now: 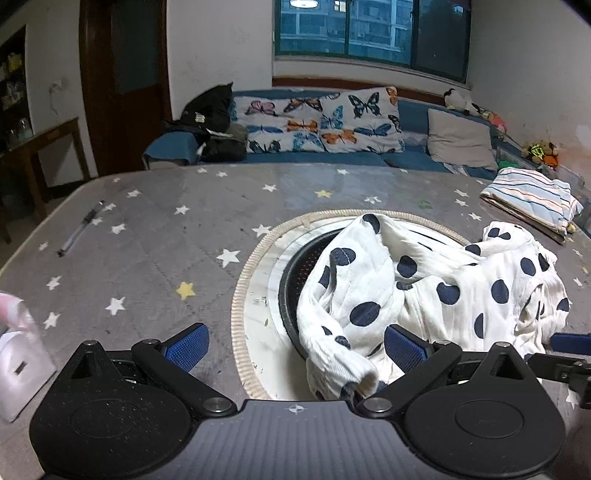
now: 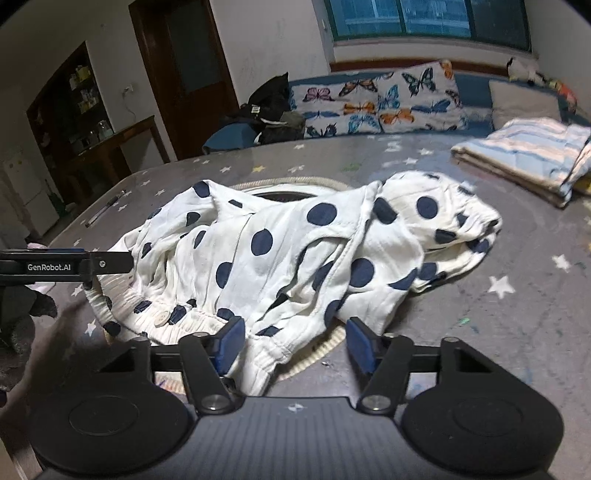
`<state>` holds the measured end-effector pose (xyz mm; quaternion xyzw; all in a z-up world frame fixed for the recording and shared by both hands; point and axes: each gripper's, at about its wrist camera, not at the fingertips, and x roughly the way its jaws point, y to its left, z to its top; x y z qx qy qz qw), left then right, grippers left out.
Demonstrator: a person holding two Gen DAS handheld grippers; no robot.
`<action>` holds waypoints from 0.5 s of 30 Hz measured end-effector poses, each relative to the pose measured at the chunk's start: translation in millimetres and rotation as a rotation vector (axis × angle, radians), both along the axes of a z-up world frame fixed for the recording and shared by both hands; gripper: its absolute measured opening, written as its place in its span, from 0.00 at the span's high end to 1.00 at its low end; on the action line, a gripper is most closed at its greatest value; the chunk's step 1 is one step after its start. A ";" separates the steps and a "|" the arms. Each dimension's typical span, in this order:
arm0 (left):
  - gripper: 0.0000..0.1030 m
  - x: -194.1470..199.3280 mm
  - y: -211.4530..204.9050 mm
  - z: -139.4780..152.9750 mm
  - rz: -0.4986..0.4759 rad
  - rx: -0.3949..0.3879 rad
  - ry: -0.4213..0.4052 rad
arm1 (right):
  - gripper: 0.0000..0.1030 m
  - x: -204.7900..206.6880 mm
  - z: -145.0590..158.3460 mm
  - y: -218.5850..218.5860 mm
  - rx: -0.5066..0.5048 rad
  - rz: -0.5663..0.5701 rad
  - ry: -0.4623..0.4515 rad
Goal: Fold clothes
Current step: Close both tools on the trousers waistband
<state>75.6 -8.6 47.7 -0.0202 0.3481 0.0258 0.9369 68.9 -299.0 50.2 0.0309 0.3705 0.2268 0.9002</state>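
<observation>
One striped garment (image 2: 524, 155) folded aside; we've both jaws released, left gripper (image 1: 295, 349) and right gripper (image 2: 295, 345) at the crumpled dotted garment (image 2: 295, 254), unfolded.

Setting: a lived-in home, a living room. We are noting, as evidence: a blue sofa (image 1: 410, 110) carrying butterfly-print cushions (image 1: 321, 122) and a plain grey cushion (image 1: 460, 138); soft toys (image 1: 541, 151) sitting along its back ledge; a dark wooden door (image 1: 122, 81); a wide window (image 1: 369, 29) looking out on an apartment block; a wooden side table (image 1: 44, 147); shelves of household jars (image 2: 85, 99). We are working at a counter under a star-patterned grey cloth (image 1: 155, 236), with folded striped laundry (image 1: 532, 199) lying on it.
</observation>
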 end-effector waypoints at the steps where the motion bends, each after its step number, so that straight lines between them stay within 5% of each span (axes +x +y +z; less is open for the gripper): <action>1: 0.04 2.7 1.4 -1.5 -0.008 -0.008 0.008 | 0.49 3.2 -1.7 0.5 0.010 0.003 0.013; 5: 0.15 12.4 6.1 -9.1 -0.045 -0.047 0.050 | 0.67 8.6 -5.5 1.1 0.029 0.009 0.028; 8: 0.34 16.7 9.4 -15.1 -0.067 -0.084 0.073 | 0.85 6.8 -3.5 -1.2 0.046 0.015 0.028; 12: 0.73 17.0 14.7 -15.8 -0.109 -0.154 0.081 | 0.93 2.1 0.4 -5.1 0.068 0.020 0.024; 15: 0.82 10.6 15.4 -9.7 -0.135 -0.180 0.065 | 0.95 -1.4 3.3 -7.9 0.084 0.024 0.021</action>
